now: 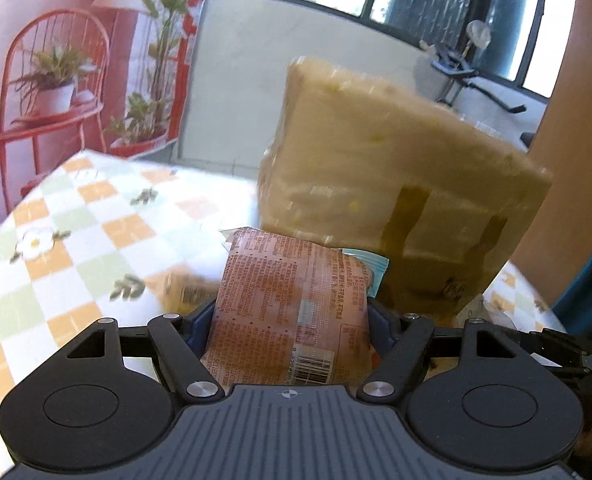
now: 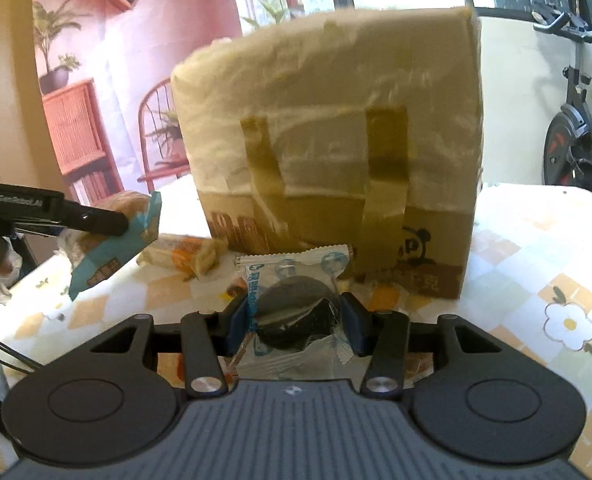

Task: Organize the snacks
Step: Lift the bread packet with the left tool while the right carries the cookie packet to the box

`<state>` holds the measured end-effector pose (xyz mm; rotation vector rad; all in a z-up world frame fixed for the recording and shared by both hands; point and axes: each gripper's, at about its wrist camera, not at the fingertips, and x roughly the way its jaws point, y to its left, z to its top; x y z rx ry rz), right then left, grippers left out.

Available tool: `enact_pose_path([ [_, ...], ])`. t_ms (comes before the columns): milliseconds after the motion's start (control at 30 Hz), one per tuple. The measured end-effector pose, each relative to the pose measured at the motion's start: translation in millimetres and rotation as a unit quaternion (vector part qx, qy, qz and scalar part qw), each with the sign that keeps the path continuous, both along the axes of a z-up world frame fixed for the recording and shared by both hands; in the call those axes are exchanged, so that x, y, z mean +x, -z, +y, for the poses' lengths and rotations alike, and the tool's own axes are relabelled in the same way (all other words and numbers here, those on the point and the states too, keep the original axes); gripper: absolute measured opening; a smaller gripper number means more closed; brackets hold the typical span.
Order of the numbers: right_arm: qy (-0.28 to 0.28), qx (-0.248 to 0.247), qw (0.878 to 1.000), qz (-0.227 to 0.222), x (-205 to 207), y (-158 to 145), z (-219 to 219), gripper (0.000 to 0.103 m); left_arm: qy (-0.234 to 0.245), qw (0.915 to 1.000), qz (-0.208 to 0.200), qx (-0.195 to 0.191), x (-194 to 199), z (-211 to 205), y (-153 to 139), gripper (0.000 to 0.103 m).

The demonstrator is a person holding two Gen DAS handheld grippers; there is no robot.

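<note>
Right wrist view: the right gripper pinches a clear-wrapped dark cookie just before the taped cardboard box. The left gripper clamps a pink snack packet beside that box. Both seem light, crinkly and crushable; mid-body holds suit them.

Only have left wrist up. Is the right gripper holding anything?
Observer: Yes. The right gripper is shut on a clear-wrapped dark cookie.
Operator: My packet shows pink print. What's on the other side?
Observer: From the right wrist, the left packet has a teal face.
Operator: Any marking on the box?
Observer: There's a panda print low on the cardboard box, at the right of its near face.
</note>
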<state>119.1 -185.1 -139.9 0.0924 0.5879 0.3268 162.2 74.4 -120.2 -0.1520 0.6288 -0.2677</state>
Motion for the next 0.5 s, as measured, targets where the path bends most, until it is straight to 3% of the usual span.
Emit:
enact_pose_path([
  [233,0.001,0.001,0.998,-0.055,3.8,-47.7,-1.0,0.051,0.025,0.9976,-0.064,-0.012,7.8,-7.1,-49.0,0.077],
  [500,-0.008,-0.001,0.991,-0.130,19.7,-103.5,3.2,0.051,0.039,0.9939,-0.101,-0.020,27.4,-26.4,-83.5,0.077],
])
